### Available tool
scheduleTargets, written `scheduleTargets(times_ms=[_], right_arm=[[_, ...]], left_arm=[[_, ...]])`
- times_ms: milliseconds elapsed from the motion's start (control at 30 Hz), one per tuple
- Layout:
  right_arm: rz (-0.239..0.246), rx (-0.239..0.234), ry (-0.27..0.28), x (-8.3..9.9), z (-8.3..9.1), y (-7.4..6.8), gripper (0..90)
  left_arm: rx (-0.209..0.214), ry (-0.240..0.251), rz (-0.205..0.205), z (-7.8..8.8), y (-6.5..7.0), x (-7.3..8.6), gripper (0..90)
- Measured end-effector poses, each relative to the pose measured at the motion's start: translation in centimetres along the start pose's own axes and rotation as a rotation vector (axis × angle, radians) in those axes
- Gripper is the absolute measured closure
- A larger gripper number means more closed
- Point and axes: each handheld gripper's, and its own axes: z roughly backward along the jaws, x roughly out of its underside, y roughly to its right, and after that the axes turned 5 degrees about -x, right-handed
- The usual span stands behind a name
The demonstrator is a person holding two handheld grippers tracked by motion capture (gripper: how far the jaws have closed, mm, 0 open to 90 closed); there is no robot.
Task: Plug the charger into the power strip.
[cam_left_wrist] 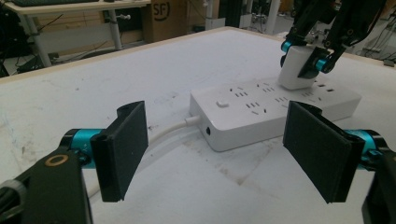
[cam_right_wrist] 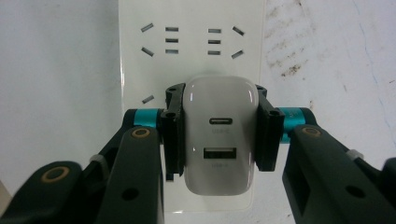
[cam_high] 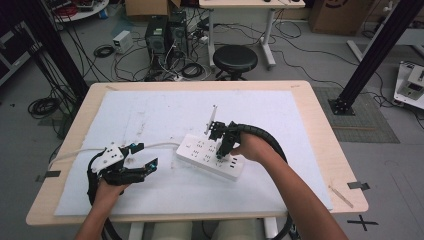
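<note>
Black stool [cam_high: 235,59] behind table [cam_high: 320,130]

In my right hand-held gripper [cam_right_wrist: 219,135] the white charger [cam_right_wrist: 219,140] covers the sockets of the power strip [cam_right_wrist: 187,51] beneath it, so I cannot tell whether its prongs are seated. The strip's far end is cut off at the top of that view. The socket markings are too small to read from above.

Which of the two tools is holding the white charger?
The right tool, over the power strip, grips the white charger. The left tool is open and holds nothing.
</note>
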Motion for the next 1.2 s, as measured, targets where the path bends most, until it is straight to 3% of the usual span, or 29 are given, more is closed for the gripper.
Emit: scheduleTargets(times_ms=[267, 567, 1033, 1200], right_arm=[[-0.025, -0.007, -0.007, -0.1, -0.1, 0.2, 63.6], [-0.039, -0.025, 0.04, 0.6, -0.4, 0.4, 63.7], [-0.029, 0.026, 0.029, 0.4, -0.9, -0.3, 63.8], [-0.049, -0.002, 0.012, 0.2, -0.9, 0.1, 63.7]], left_arm=[[-0.002, 0.007, 0.01, -0.1, -0.2, 0.1, 22.2], [-0.001, -0.003, 0.013, -0.5, -0.2, 0.2, 22.2], [0.004, -0.013, 0.012, -1.3, 0.4, 0.3, 22.2], [0.004, -0.018, 0.008, -1.3, 0.5, 0.1, 22.2]])
